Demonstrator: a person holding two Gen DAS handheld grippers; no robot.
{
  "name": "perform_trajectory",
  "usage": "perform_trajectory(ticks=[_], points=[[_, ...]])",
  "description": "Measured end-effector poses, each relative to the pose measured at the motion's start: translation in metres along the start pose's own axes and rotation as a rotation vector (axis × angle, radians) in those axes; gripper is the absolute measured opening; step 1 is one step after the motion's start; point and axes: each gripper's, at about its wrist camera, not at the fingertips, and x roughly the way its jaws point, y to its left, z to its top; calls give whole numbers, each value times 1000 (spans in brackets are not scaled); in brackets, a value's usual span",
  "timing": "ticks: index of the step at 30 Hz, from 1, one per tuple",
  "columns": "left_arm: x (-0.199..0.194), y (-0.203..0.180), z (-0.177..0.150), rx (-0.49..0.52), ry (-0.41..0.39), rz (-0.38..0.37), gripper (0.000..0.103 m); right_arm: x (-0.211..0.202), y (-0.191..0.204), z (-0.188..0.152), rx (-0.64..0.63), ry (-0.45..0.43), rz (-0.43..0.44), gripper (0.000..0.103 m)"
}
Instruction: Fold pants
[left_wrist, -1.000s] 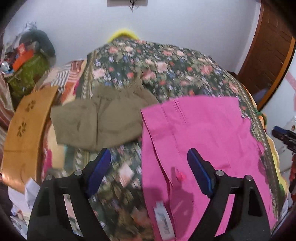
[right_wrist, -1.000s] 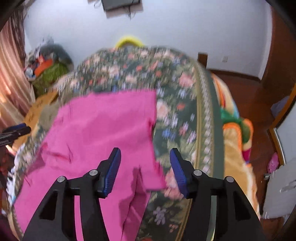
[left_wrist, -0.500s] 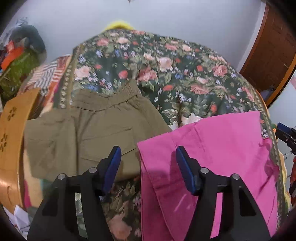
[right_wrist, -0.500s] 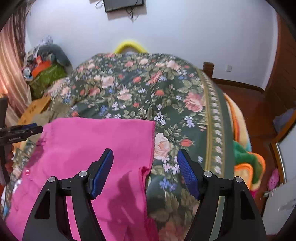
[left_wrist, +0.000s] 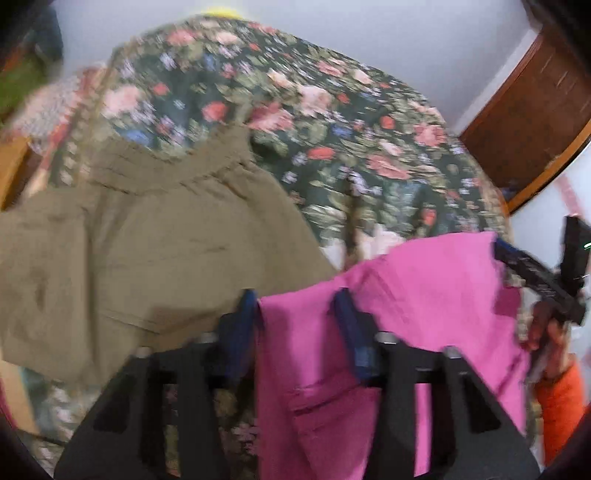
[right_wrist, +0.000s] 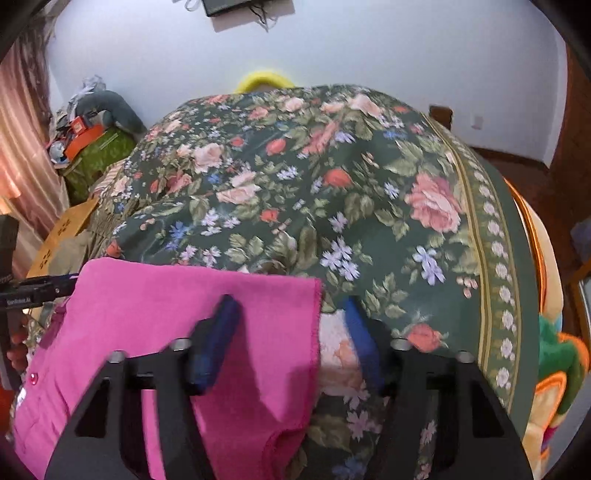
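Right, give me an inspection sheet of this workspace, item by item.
Surface: bed under a floral bedspread.
Job's things: pink pants spread flat at the near edge.
Clutter: olive shorts beside them; piled bags by the wall.
Grippers: left gripper and right gripper, jaws closing, each straddling a far corner of the pants.
Cables: wires dangling under a wall-mounted device.
Surroundings: white wall, pink curtain.

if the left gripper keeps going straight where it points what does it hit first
Most likely the far left corner of the pink pants, already between the closing left gripper jaws; bedspread beneath.
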Motion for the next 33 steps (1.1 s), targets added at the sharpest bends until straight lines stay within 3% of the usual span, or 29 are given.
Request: perform_trajectory(ticks=[1,3,6,16,24,28,33], points=[[1,1,0,-15,4,-3,36,0,0,1,1,-3,0,25],[2,1,1,-36,11,-20,31,-2,2,3,5,2,-4,9],[-5,-5,1,-25,-4,29,17,-4,4,7,-3,5,-21,6],[-66,-45,4,103,-179,241,15,-62,14,29,-28,-122,-90,3],[-125,-74,-14,173,-247,227,15,-117,36,22,-45,-179,-52,3],[-155,-83,-39,200,-275,215,15,-152,47,6,-54,-205,-16,3],[-185,-99,-79,265,-294,254,15,-192,61,-23,-72,-231,9,3]])
